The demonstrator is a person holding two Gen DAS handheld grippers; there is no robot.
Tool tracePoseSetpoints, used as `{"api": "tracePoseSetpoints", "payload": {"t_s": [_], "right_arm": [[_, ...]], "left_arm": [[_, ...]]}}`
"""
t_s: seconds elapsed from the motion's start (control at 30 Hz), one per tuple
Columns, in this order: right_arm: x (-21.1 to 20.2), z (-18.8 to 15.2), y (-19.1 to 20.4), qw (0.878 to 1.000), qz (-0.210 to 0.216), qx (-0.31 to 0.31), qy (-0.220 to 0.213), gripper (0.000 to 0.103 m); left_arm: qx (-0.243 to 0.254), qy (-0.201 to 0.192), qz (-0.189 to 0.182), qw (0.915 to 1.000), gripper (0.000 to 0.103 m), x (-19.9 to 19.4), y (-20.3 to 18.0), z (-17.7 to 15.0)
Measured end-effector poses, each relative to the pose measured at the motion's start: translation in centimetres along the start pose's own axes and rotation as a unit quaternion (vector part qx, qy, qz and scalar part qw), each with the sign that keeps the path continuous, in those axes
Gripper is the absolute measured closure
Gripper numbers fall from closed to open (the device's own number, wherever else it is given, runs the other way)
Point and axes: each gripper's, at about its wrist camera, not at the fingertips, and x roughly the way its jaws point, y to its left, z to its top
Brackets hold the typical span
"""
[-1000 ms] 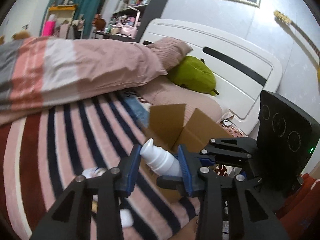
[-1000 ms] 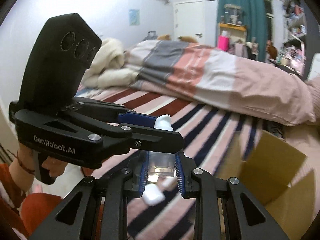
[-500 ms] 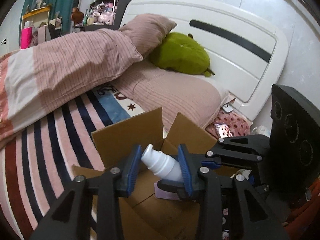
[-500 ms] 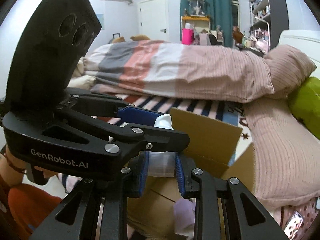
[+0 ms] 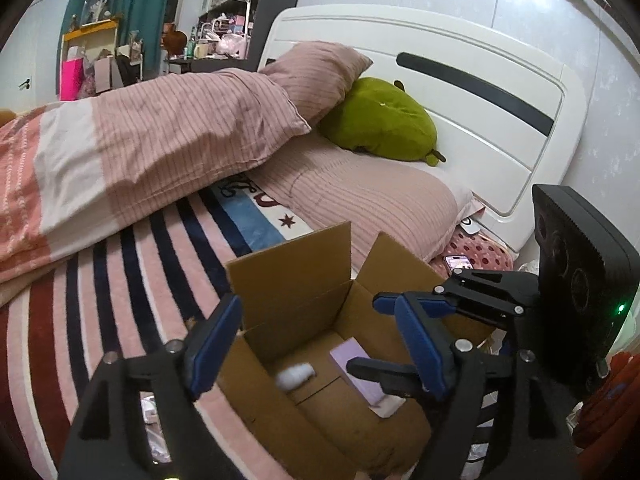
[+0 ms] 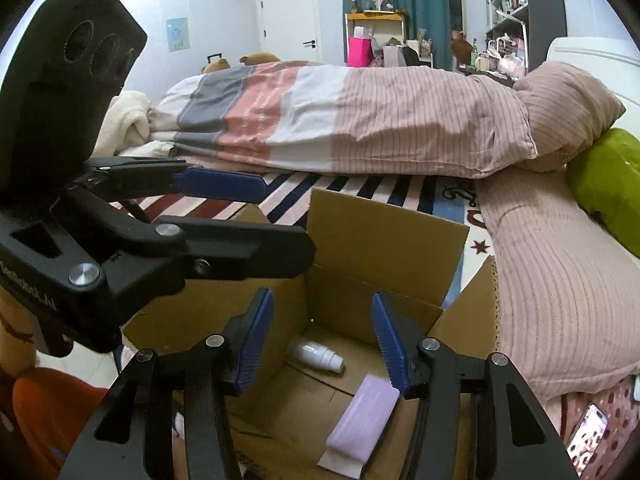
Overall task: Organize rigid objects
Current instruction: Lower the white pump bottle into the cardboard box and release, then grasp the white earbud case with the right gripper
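Observation:
An open cardboard box (image 5: 288, 280) (image 6: 384, 240) stands on the striped bed. A white bottle (image 5: 294, 376) (image 6: 318, 354) lies on its floor beside a lilac box (image 5: 360, 372) (image 6: 362, 420). My left gripper (image 5: 316, 352) is open and empty above the box. It also shows in the right wrist view (image 6: 256, 216), at the left. My right gripper (image 6: 324, 344) is open and empty above the box, and shows in the left wrist view (image 5: 408, 304) at the right.
A pink striped duvet (image 5: 140, 140) and pillows (image 5: 360, 200) lie on the bed, with a green plush (image 5: 380, 124) by the white headboard (image 5: 480, 92). A phone (image 5: 458, 262) (image 6: 588, 436) lies on a dotted pink cloth at the right.
Both grippers have opened over the box. The white bottle left the left gripper and now lies inside the box; the right gripper's object is gone from its jaws.

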Motion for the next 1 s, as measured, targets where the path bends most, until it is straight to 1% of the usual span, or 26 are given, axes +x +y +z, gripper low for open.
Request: {"api": "tracePoseSetpoints", "payload": {"t_s": [0.13, 0.2, 0.27, 0.3, 0.43, 0.63, 0.73, 0.83, 0.9, 1.0], "right_arm": [[-0.4, 0.4, 1.4, 1.0, -0.004, -0.011, 0.0, 0.056], [-0.6, 0.7, 2.3, 1.0, -0.005, -0.018, 0.0, 0.056], [-0.7, 1.1, 3.5, 1.0, -0.005, -0.026, -0.001, 0.056], [-0.7, 1.3, 4.1, 1.0, -0.005, -0.03, -0.001, 0.056], [-0.4, 2.1, 7.0, 0.999, 0.004, -0.051, 0.0, 0.056], [1.4, 3.2, 12.4, 0.996, 0.035, -0.085, 0.008, 0.056], [2.8, 3.3, 15.1, 0.993, 0.06, -0.101, 0.022, 0.056], [5.0, 3.0, 17.7, 0.989, 0.084, -0.116, 0.045, 0.056], [6.4, 2.5, 18.8, 0.986, 0.096, -0.121, 0.062, 0.056], [8.7, 1.3, 19.8, 0.982, 0.109, -0.122, 0.095, 0.056]], "left_arm": [[-0.007, -0.017, 0.008, 0.9998, 0.022, -2.1, 1.0, -0.8], [-0.014, -0.028, 0.011, 0.9995, 0.022, -3.7, 1.9, -1.4], [-0.021, -0.038, 0.018, 0.9989, 0.02, -5.1, 2.7, -2.1], [-0.025, -0.045, 0.024, 0.9984, 0.018, -6.0, 3.3, -2.5], [-0.04, -0.063, 0.045, 0.9962, 0.017, -8.9, 5.5, -4.5], [-0.066, -0.083, 0.092, 0.99, 0.017, -12.3, 9.5, -8.2], [-0.081, -0.087, 0.113, 0.9865, 0.017, -13.3, 11.8, -10.5], [-0.089, -0.084, 0.13, 0.984, 0.017, -13.6, 13.5, -12.4], [-0.094, -0.077, 0.145, 0.9819, 0.017, -13.5, 14.5, -14.0], [-0.098, -0.065, 0.155, 0.981, 0.016, -12.9, 15.9, -16.3]]}}
